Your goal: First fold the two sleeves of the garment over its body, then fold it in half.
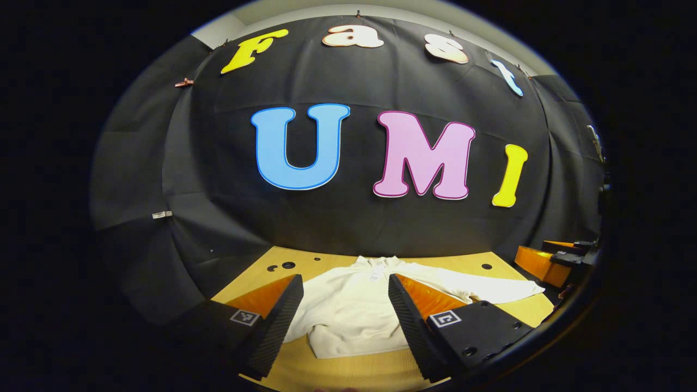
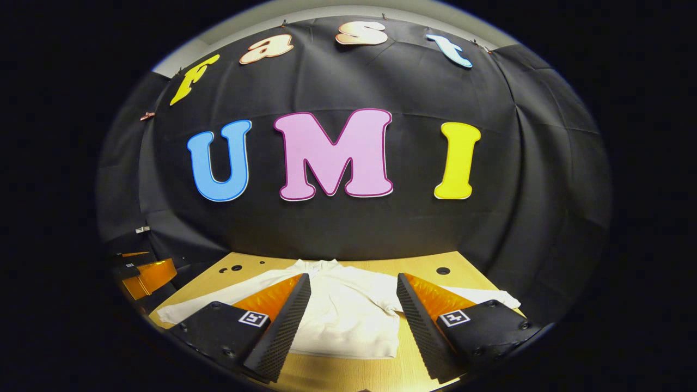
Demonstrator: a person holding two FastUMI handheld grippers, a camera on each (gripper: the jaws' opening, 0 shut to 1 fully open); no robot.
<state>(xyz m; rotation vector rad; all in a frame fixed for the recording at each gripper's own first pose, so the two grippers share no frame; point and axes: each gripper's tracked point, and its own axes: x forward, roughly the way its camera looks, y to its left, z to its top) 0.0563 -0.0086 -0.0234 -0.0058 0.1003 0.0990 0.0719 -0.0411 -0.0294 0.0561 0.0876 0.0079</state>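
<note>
A cream long-sleeved garment (image 1: 348, 310) lies flat on the wooden table (image 1: 337, 373), collar toward the wall and hem toward me. In the left gripper view one sleeve (image 1: 501, 288) stretches out to the right; the other is hidden behind my left finger. In the right gripper view the garment (image 2: 348, 316) shows both sleeves spread sideways (image 2: 174, 311) (image 2: 498, 298). My left gripper (image 1: 345, 284) hangs open above the near hem, holding nothing. The right gripper (image 2: 353, 280) is also open and empty, over the garment's middle.
The black cloth wall closes off the back of the table. Small round holes (image 1: 287, 265) (image 2: 442, 270) dot the tabletop near the wall. The right gripper (image 1: 561, 256) appears at the right table edge in the left gripper view; the left gripper (image 2: 142, 273) sits at the left edge in the right gripper view.
</note>
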